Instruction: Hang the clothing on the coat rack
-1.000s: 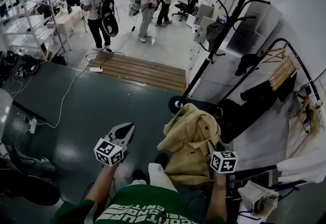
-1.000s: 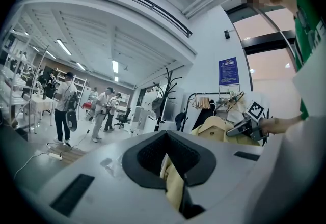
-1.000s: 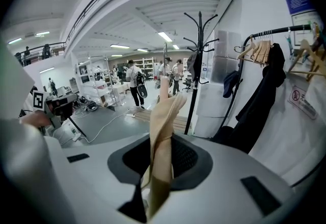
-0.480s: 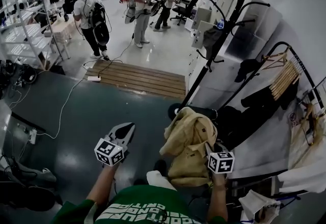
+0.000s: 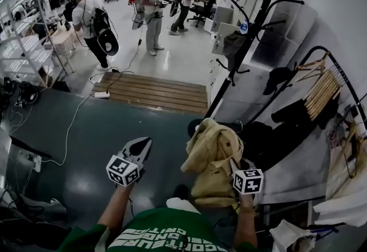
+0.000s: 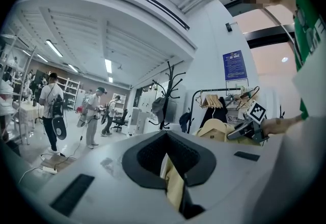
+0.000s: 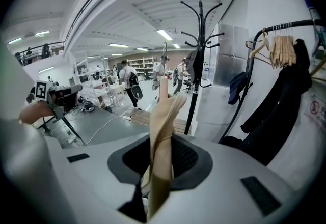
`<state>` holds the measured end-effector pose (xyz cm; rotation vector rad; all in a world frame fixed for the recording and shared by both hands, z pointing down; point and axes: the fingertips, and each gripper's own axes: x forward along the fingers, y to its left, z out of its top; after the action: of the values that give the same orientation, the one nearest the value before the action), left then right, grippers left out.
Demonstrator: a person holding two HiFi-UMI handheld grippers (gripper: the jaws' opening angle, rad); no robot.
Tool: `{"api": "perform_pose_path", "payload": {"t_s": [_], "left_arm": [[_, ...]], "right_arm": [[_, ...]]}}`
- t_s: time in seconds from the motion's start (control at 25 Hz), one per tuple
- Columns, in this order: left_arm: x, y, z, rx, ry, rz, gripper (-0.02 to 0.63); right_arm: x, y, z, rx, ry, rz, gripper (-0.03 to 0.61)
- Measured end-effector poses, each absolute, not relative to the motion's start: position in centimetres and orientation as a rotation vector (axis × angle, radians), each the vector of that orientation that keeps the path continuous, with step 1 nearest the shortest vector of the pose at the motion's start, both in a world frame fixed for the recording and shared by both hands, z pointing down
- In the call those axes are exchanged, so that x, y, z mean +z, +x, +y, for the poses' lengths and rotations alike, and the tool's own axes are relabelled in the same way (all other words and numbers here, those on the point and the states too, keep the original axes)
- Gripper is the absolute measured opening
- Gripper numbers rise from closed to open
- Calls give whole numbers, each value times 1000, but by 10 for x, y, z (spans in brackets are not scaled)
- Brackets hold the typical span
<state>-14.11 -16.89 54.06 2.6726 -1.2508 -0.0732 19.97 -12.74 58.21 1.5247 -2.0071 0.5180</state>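
Item: tan jacket [image 5: 213, 153], bunched and slack, carried above the dark floor [image 5: 97, 130] in front of the person, near the round base of the coat rack [image 5: 249, 33] and not on it. Right gripper [image 5: 234, 164]: jaws clamped on a fold of the jacket; in the right gripper view the fold stands up between the pads as a tall cream-tan ridge, and the rest of the garment hangs forward of the marker cube. Left gripper [image 5: 142, 145]: held apart from the jacket, to its left, jaws drawn together; the left gripper view shows a narrow tan strip [image 6: 173, 182] pinched between the pads, and whether it belongs to the jacket cannot be told. Coat rack: black pole with curved hooks, upright beside a white wall, a grey item [image 5: 232, 42] hanging from one hook. Garment rail [image 5: 312, 47]: black, arched, right of the coat rack, carrying a row of wooden hangers [image 5: 320, 87] and dark clothing [image 5: 298, 107]. Wooden platform [image 5: 155, 87]: slatted, lying on the floor beyond the grippers. Power strip [image 5: 102, 94]: white, at the platform's left edge, with a white cable trailing across the floor. Several people [image 5: 152, 4] stand in the open workspace behind, near shelving.
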Motion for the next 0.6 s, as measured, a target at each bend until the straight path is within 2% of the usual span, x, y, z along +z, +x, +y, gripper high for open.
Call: {"api": "perform_pose_path", "payload": {"t_s": [0.6], "left_arm": [[533, -94, -235, -34, 2679, -1273, 5]], "right_arm": [[580, 231, -195, 503, 1477, -2043, 84]]}}
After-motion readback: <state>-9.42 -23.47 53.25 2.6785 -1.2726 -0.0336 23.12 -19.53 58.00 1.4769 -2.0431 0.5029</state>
